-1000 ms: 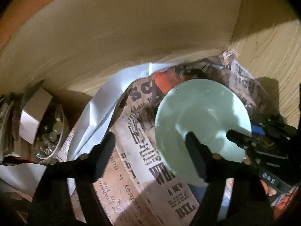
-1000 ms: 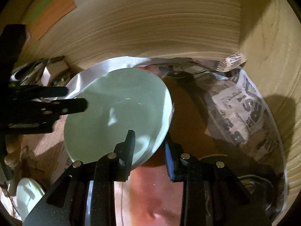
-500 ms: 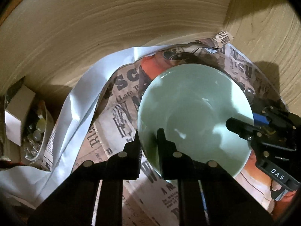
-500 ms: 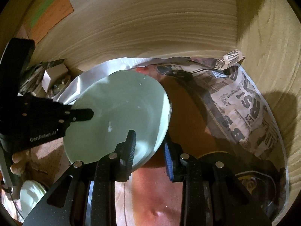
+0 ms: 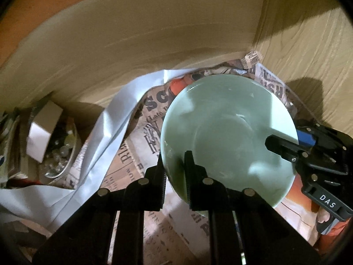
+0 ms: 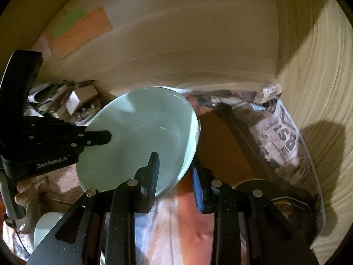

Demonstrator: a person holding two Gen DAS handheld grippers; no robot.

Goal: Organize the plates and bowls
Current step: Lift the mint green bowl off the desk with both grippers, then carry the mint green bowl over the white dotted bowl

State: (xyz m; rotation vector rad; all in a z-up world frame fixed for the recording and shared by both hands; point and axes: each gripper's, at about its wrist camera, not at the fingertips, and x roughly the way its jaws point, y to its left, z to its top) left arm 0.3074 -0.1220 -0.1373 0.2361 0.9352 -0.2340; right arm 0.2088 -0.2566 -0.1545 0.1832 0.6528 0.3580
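Note:
A pale green bowl [image 5: 229, 132] is held tilted above newspaper [image 5: 141, 154] inside a wooden cabinet. My left gripper [image 5: 175, 163] is shut on its near-left rim. My right gripper [image 6: 174, 170] is shut on the opposite rim, one finger inside, one outside. The bowl also shows in the right wrist view [image 6: 141, 141], with the left gripper [image 6: 97, 138] at its left edge. The right gripper shows at the bowl's right in the left wrist view [image 5: 284, 143].
The wooden back wall [image 5: 154, 44] and right side wall [image 6: 320, 88] stand close. A glass dish of small items [image 5: 59, 152] and a white box [image 5: 42, 130] sit at left. A dark round object [image 6: 275, 198] lies at right. A pale dish [image 6: 48, 227] lies lower left.
My left gripper closed from open onto the bowl's near-left rim. The right gripper kept its hold on the opposite rim, and the bowl now sits slightly higher and more tilted.

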